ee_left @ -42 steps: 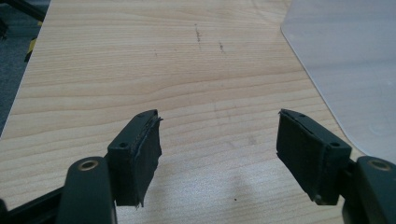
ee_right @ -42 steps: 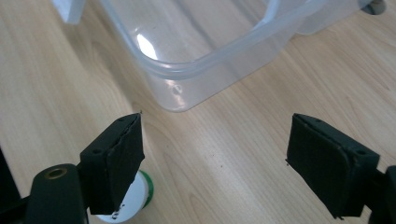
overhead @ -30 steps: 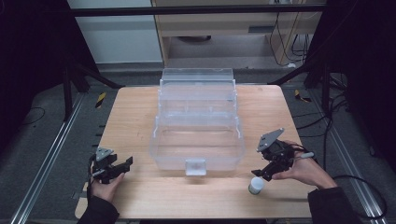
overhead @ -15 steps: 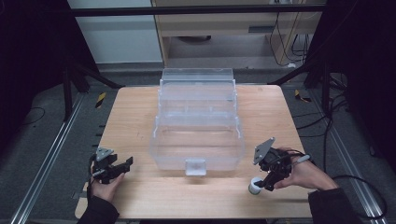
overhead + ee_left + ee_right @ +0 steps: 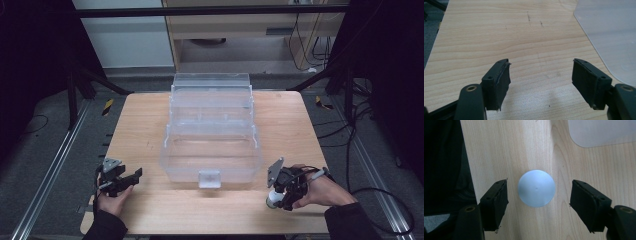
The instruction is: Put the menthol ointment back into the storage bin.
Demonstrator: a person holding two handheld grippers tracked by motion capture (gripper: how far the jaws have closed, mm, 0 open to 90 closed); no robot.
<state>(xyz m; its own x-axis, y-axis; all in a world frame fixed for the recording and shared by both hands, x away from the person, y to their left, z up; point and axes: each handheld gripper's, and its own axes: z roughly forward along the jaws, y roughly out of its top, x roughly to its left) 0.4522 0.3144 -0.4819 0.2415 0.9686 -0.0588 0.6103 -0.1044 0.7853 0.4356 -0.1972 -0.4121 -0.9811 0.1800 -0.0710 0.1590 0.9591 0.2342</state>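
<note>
A clear plastic tiered box [image 5: 212, 135] stands open in the middle of the wooden table [image 5: 150, 115]. A small white round object [image 5: 272, 199] stands near the table's front right edge. From above it looks like a pale disc [image 5: 536, 188]. My right gripper [image 5: 280, 196] points down over it, open, with one jaw on each side of the disc and not touching it. My left gripper [image 5: 131, 178] rests low at the front left, open, with bare wood between its jaws [image 5: 541, 80].
The box's clear corner [image 5: 609, 32] lies to the right in the left gripper view. The table's front edge [image 5: 471, 182] runs just beside the disc in the right gripper view. Metal rails [image 5: 55, 165] and cables [image 5: 365, 150] flank the table.
My right gripper has swung from beside the box down toward the front edge and now points down over the white round object. The left gripper has stayed still.
</note>
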